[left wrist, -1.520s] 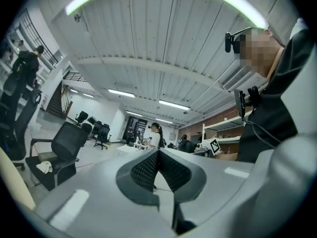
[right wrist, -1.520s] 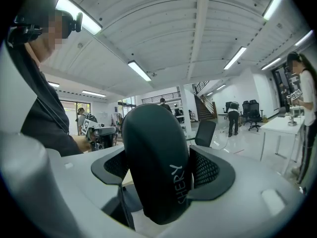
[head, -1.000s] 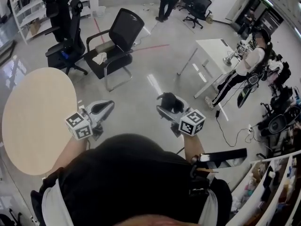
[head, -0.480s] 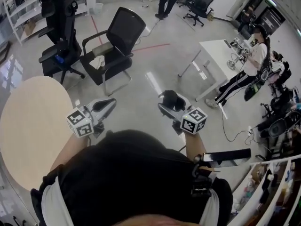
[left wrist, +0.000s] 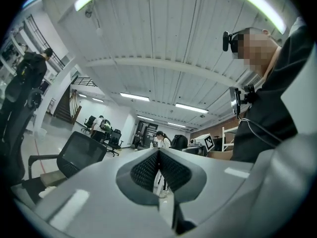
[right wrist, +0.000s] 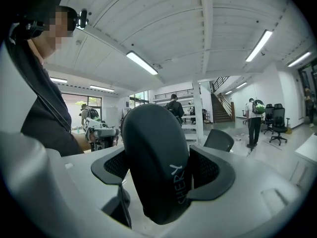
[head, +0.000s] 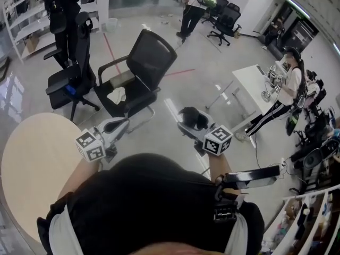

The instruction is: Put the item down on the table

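A black computer mouse (head: 194,118) (right wrist: 154,165) sits between the pads of my right gripper (head: 190,122) (right wrist: 163,170), which is shut on it and held up in front of the person's chest over the floor. The mouse stands tilted in the jaws, its lettered side toward the camera. My left gripper (head: 122,123) (left wrist: 158,158) is shut with nothing in it, its pads touching. It hovers beside the right edge of the round beige table (head: 32,158), which lies at the lower left of the head view.
A black office chair (head: 142,64) with a white cloth on its seat stands just ahead of the grippers. A second dark chair (head: 71,76) is to its left. A white desk (head: 254,84) and a standing person (head: 284,89) are at the right.
The head view has swung: the black chair now looks closer and the table has slid toward the lower left. Both grippers keep their places and grips.
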